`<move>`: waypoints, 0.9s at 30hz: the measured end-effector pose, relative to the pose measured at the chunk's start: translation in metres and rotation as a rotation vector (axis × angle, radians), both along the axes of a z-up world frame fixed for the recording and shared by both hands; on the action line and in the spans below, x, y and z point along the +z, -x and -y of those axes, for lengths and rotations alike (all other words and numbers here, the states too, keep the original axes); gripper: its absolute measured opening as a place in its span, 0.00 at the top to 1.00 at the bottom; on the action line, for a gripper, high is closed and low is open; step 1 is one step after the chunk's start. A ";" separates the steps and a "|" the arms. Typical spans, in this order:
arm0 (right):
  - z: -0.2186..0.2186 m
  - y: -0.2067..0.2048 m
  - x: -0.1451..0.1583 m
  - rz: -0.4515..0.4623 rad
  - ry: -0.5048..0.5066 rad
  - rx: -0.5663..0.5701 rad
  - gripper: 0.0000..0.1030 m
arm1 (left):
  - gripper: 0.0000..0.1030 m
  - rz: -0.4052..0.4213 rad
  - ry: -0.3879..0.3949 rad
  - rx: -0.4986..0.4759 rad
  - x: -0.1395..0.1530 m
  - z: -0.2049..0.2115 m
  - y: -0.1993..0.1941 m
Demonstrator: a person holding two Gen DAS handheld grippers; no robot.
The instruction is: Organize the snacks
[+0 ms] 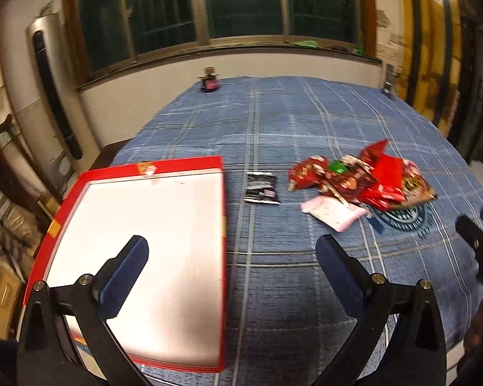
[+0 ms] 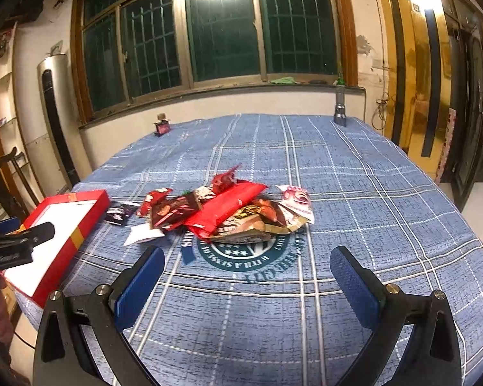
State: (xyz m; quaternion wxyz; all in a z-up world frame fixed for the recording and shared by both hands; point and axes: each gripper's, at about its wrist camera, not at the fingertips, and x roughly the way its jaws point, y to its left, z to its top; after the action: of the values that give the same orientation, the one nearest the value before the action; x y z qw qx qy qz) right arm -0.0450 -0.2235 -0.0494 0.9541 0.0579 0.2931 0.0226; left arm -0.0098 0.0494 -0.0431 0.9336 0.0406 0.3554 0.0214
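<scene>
The desk (image 2: 370,193) wears a blue plaid cloth with a round teal emblem (image 2: 248,254) near its middle; a heap of snacks (image 2: 228,212) lies on the far rim of that emblem, mostly red and brown packets, touching and overlapping one another; a pale pink packet (image 1: 333,214) lies at the near left side of the heap, touching it; a small black packet (image 1: 261,188) lies apart, between the heap and the box (image 1: 138,225); the box, red-walled with a bare white floor, sits at the desk's left edge, nothing in it

The left gripper (image 1: 232,257) hangs above the box's right wall, its fingers (image 1: 125,273) wide apart and holding nothing, one over the white floor and the other over the cloth; the right gripper (image 2: 248,286) hangs over the near side of the emblem, fingers (image 2: 354,289) likewise wide and bare, the heap just beyond them

At the far edge stand a small dark jar (image 2: 162,127) towards the left corner and a grey bottle (image 2: 340,109) towards the right; behind them a window (image 2: 209,32) spans the wall
</scene>
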 end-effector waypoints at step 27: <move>0.060 -0.113 -0.086 -0.357 -0.812 -0.040 0.66 | 0.00 -0.140 0.041 -0.208 -0.027 0.044 -0.052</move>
State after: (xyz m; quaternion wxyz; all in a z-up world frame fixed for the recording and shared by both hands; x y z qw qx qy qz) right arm 0.0680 -0.2834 -0.1354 0.7887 0.4364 0.4196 0.1070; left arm 0.0424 0.0052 -0.0704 0.9044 0.0594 0.4138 -0.0856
